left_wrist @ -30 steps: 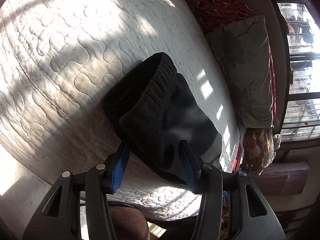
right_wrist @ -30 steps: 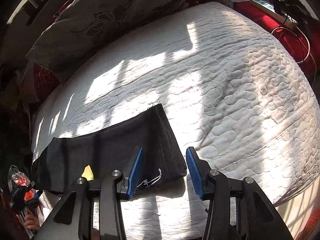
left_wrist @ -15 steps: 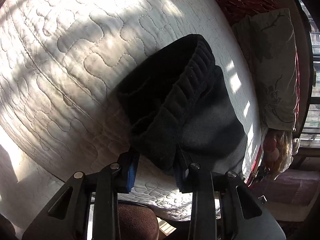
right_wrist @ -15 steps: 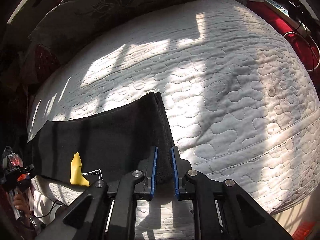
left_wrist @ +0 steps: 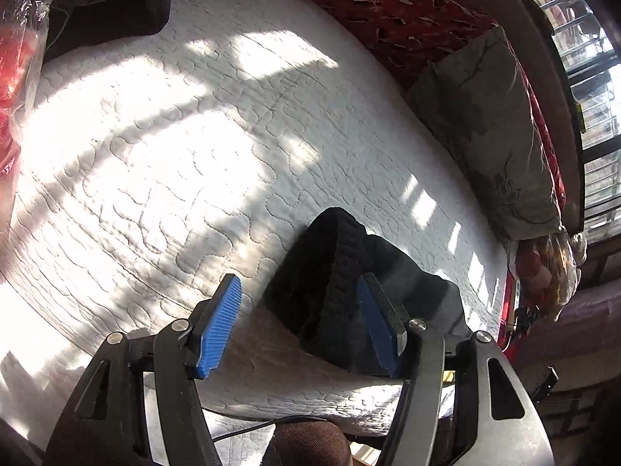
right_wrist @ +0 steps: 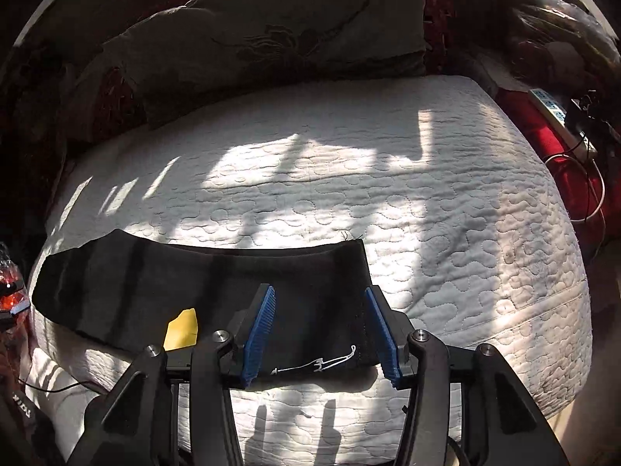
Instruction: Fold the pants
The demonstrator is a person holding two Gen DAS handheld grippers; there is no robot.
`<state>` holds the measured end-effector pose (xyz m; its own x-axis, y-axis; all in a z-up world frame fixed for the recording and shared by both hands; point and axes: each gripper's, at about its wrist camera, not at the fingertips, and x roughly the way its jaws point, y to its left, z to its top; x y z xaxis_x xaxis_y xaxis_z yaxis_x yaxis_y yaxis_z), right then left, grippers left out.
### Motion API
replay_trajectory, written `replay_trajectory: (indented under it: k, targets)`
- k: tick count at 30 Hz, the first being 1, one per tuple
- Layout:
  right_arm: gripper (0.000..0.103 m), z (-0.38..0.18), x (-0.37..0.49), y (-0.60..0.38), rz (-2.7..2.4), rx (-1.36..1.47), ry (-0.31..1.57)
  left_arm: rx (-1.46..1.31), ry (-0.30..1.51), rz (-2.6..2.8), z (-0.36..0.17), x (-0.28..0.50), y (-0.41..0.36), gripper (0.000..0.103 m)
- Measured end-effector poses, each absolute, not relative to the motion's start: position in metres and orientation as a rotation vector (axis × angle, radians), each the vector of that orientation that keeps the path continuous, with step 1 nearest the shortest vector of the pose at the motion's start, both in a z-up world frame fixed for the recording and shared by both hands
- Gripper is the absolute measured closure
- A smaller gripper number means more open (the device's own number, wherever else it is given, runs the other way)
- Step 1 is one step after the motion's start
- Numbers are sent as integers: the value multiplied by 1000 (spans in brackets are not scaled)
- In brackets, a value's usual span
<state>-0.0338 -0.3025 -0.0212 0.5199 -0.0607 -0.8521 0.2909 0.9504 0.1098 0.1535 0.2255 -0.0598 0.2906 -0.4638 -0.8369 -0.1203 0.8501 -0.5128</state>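
Note:
Black pants (right_wrist: 194,283) lie folded into a long strip across the white quilted mattress (right_wrist: 446,233), near its front edge. A yellow tag (right_wrist: 182,330) and a white thread (right_wrist: 314,365) show at the near edge. My right gripper (right_wrist: 321,338) hovers over the strip's right end, its jaws opening and the pads clear of the cloth. In the left wrist view the ribbed waistband end (left_wrist: 330,279) is bunched up. My left gripper (left_wrist: 297,326) hangs above it with jaws opening, and the blue pads do not press on it.
A grey flowered pillow (right_wrist: 271,39) and red blanket (left_wrist: 407,11) line the far side of the bed. A power strip with cables (right_wrist: 559,116) lies to the right. A red plastic bag (left_wrist: 15,58) and dark clothes (left_wrist: 116,4) sit at the other end.
Half a second ago both grippers were shut on the pants' ends. Both have since let go, opened and drawn back upward. The pants stay on the mattress.

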Motion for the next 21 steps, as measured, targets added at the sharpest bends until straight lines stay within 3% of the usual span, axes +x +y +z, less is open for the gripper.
replay_trajectory:
  k: [10,14,21]
  targets:
    - [46,-31,1,-137,127,40,1045,-513,1446,-394,-95,231,209,42]
    - [42,-35,5,-69,205,-98,1025,-414,1496,-506,-95,242,189,24]
    - [42,-46,13,-2,314,-159,1051,-308,1544,-719,-96,245,163,17]
